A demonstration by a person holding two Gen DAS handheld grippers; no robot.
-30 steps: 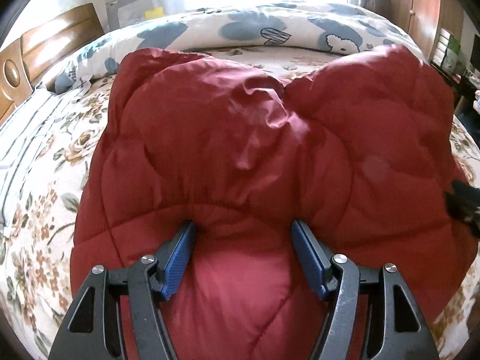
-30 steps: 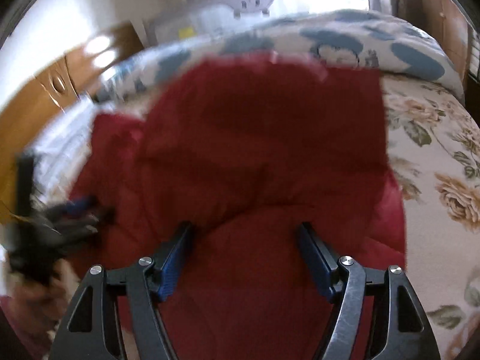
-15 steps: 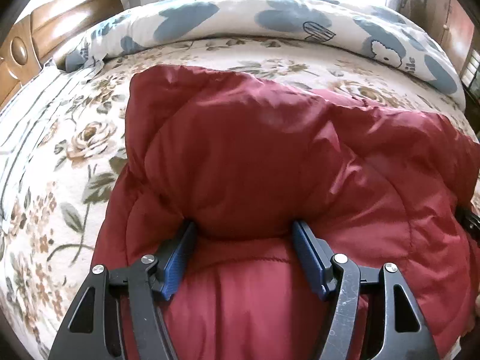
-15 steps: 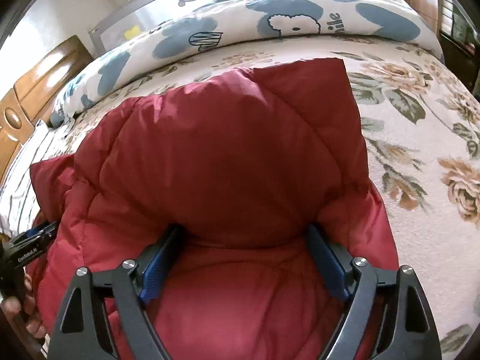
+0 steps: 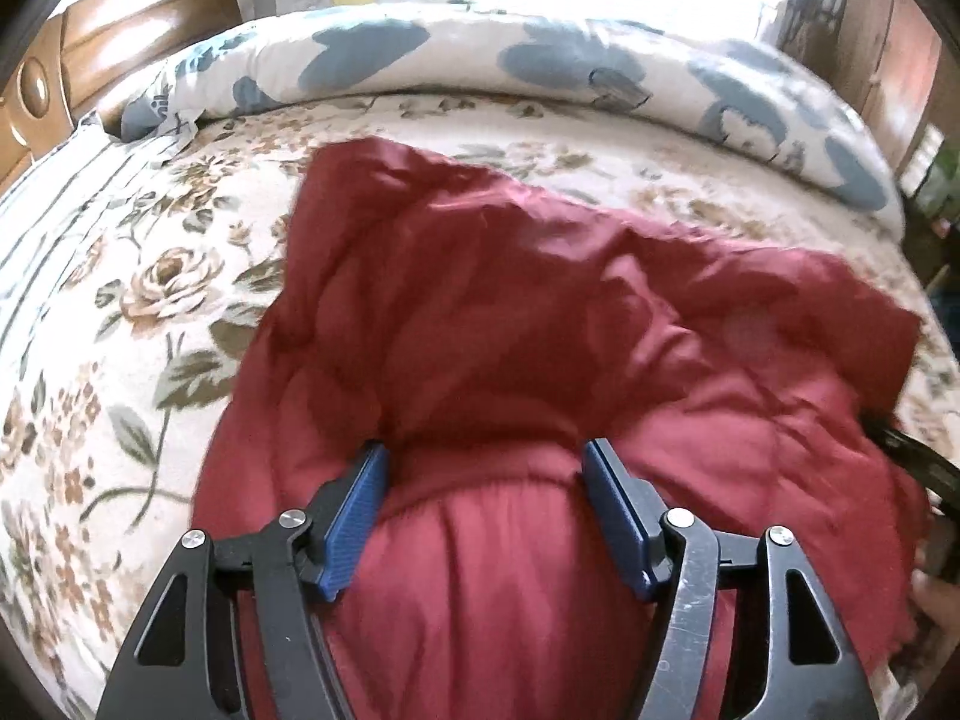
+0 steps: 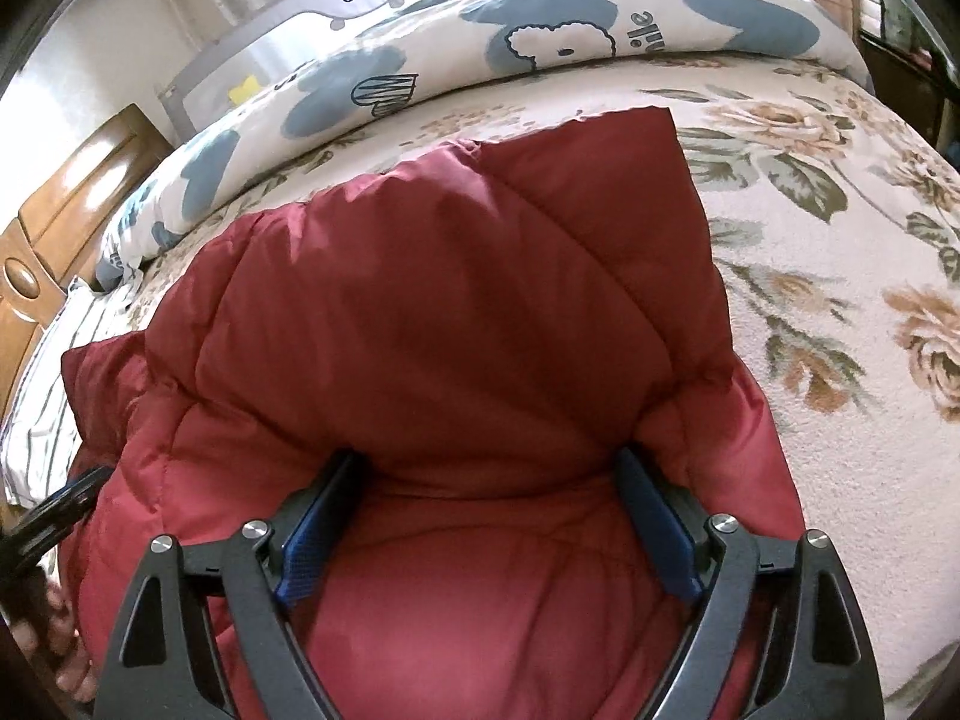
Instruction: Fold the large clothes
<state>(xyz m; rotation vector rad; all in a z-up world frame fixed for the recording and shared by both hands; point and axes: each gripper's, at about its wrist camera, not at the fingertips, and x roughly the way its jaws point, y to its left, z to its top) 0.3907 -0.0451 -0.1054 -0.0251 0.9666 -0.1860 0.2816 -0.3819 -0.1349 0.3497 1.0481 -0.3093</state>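
A dark red quilted puffer jacket [image 5: 480, 324] lies on the floral bedsheet, filling the middle of both views [image 6: 444, 312]. My left gripper [image 5: 486, 468] stands with its blue pads wide apart, a thick bunch of the jacket between them. My right gripper [image 6: 486, 480] is the same, its pads spread around a fold of the jacket. Each gripper's black frame shows at the other view's edge: the right one in the left wrist view [image 5: 918, 468], the left one in the right wrist view [image 6: 54, 510].
The floral bedsheet [image 5: 120, 312] spreads to the left and, in the right wrist view [image 6: 840, 276], to the right. A rolled white and blue duvet [image 6: 540, 42] lies along the far side. A wooden headboard [image 5: 78, 48] stands at left. A grey bed rail [image 6: 288, 30] stands behind.
The jacket's raised far half has come down toward the bed and lies lower and flatter. Both grippers have moved down and forward with the cloth still between their pads.
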